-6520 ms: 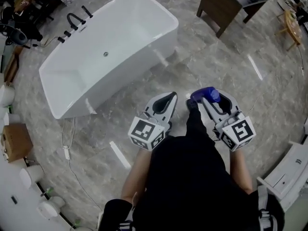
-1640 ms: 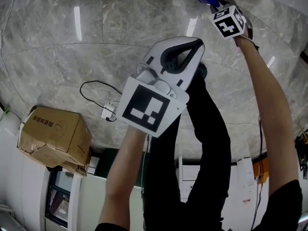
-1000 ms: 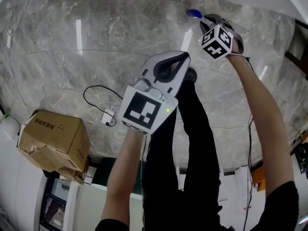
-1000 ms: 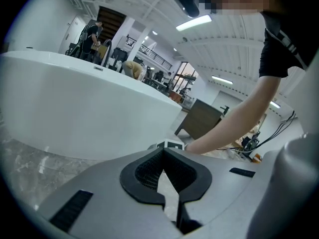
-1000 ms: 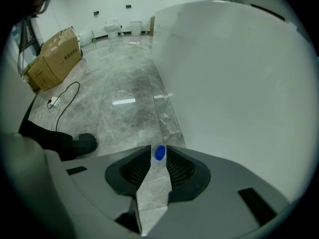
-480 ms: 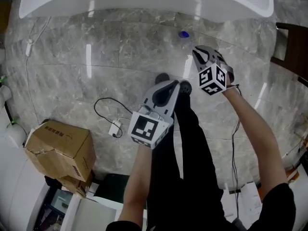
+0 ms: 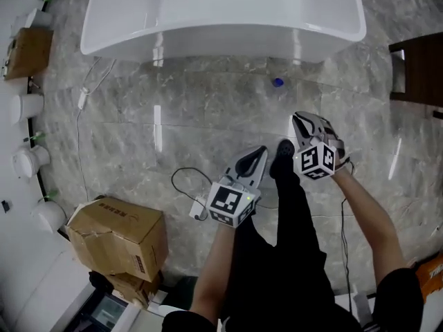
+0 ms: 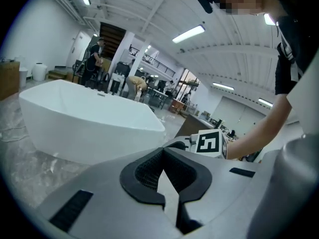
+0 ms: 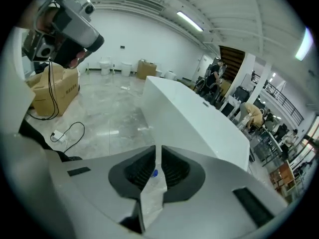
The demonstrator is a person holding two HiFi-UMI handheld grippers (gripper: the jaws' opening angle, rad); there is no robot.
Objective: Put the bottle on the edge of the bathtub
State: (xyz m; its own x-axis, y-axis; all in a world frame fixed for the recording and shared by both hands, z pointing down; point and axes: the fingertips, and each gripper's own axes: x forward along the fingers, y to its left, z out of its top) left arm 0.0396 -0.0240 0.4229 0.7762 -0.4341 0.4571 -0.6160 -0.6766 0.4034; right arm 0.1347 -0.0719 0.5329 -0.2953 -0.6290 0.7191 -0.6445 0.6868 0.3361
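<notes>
A small blue bottle [image 7: 277, 82] is on the marble floor, just in front of the near wall of the white bathtub [image 7: 221, 37]. My right gripper [image 7: 299, 118] hangs well short of the bottle; its jaws are closing to a narrow slit with nothing between them. In the right gripper view the bottle [image 9: 155, 173] shows far off through that slit of the right gripper [image 9: 156, 151], with the bathtub [image 9: 194, 118] behind. My left gripper [image 7: 259, 151] is shut and empty beside my leg. The left gripper [image 8: 160, 153] points at the bathtub [image 8: 84, 128].
A torn cardboard box [image 7: 121, 237] stands at the lower left. A power strip with its cable [image 7: 197, 209] lies on the floor near my left gripper. A dark wooden cabinet [image 7: 419, 71] is at the right edge. White ceramic pieces [image 7: 28, 161] line the left wall.
The right gripper has let go of the blue bottle and drawn back toward me, its jaws narrowing. The bottle stays on the floor by the tub. The head view now takes in more of the tub.
</notes>
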